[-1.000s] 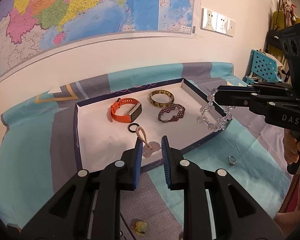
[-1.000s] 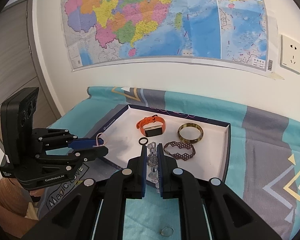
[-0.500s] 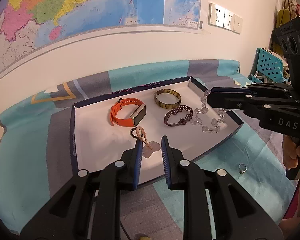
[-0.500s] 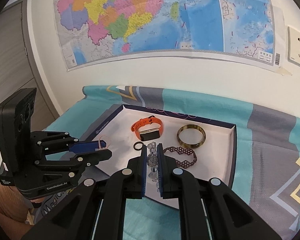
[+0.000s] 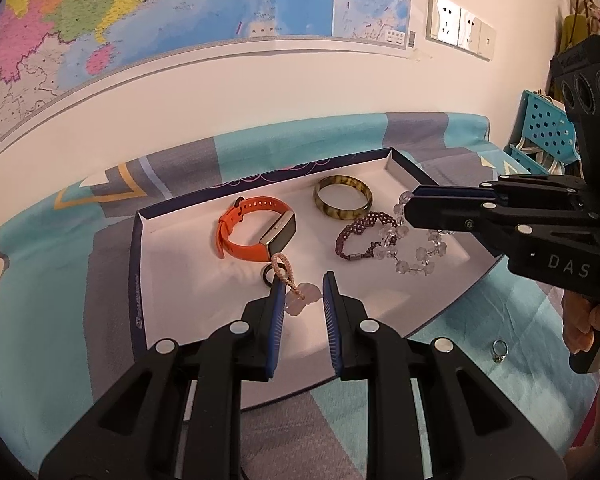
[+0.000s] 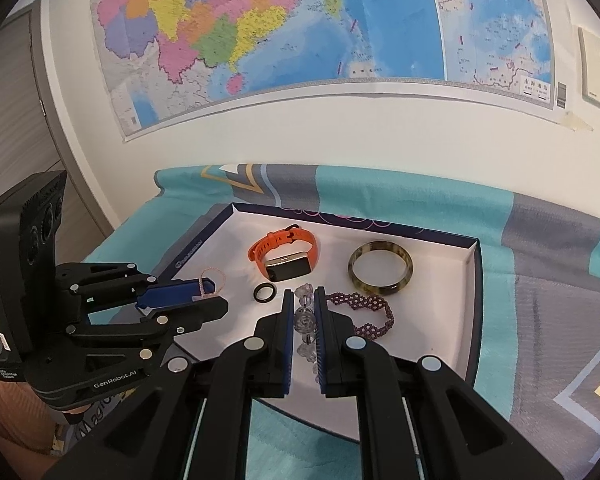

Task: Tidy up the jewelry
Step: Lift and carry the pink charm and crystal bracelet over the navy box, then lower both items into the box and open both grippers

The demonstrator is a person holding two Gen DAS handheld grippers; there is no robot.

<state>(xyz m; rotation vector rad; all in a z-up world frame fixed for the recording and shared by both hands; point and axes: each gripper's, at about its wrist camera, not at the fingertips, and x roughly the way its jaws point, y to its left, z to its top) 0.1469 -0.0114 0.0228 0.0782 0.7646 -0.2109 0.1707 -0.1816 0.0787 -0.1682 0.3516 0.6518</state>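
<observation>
A white tray with a dark blue rim lies on the patterned cloth. It holds an orange watch band, a mottled bangle, a purple beaded bracelet and a black ring. My left gripper is over the tray's near part, jaws slightly apart, with a pink cord charm between them, its cord looped over the left finger. My right gripper is shut on a clear bead bracelet, whose lower beads rest on the tray floor beside the purple bracelet.
A small silver ring lies on the teal cloth right of the tray. A map and wall sockets are on the wall behind. A blue perforated basket stands at the far right.
My right gripper carried the clear bead bracelet from outside the tray's right edge inward and lowered it onto the tray floor. My left gripper moved forward over the tray with the charm.
</observation>
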